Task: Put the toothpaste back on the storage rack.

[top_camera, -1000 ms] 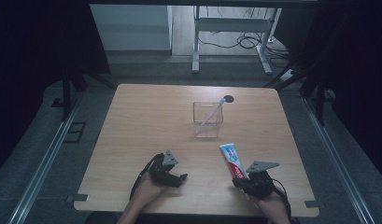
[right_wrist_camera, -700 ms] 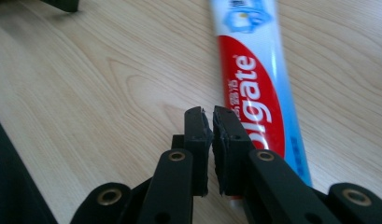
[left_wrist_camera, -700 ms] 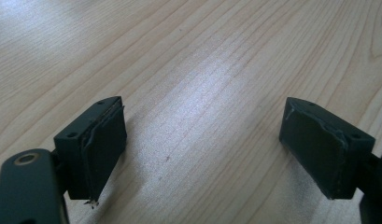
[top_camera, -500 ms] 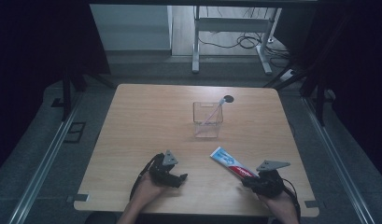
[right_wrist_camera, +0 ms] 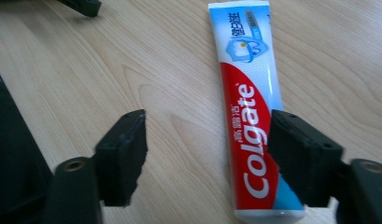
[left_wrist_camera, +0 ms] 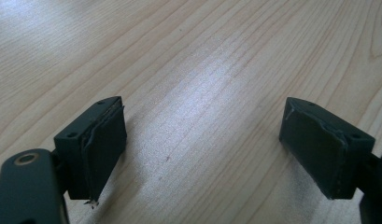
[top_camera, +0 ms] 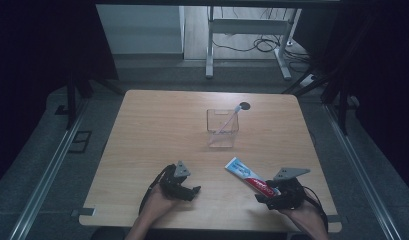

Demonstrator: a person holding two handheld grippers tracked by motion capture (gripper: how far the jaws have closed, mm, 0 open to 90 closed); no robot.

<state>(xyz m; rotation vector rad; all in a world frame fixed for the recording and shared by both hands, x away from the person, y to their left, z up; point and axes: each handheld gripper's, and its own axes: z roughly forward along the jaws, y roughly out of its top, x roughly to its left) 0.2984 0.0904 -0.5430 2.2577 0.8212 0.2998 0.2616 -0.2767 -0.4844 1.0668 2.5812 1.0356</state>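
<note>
A red, white and blue Colgate toothpaste tube [top_camera: 249, 176] [right_wrist_camera: 247, 107] lies flat on the wooden table [top_camera: 157, 130], at the front right. My right gripper [top_camera: 270, 198] [right_wrist_camera: 207, 135] is open around the tube's near end. Its jaws have just been opening, and the tube lies between them, close against the right-hand jaw. My left gripper [top_camera: 191, 192] [left_wrist_camera: 202, 121] rests low over bare wood at the front left, open with nothing between its jaws. A clear plastic box [top_camera: 223, 131] stands mid-table with a toothbrush [top_camera: 229, 119] leaning in it.
A dark round hole [top_camera: 244, 106] sits in the tabletop just behind the clear box. A tip of the left gripper [right_wrist_camera: 81, 5] shows at the top left of the right gripper view. A metal desk frame [top_camera: 247, 30] and cables stand on the floor beyond the table.
The tube swung from pointing away to slanting up-left and now lies flat on the table. The right gripper's jaws opened off it, and the right hand shifted slightly right. The left gripper stayed put.
</note>
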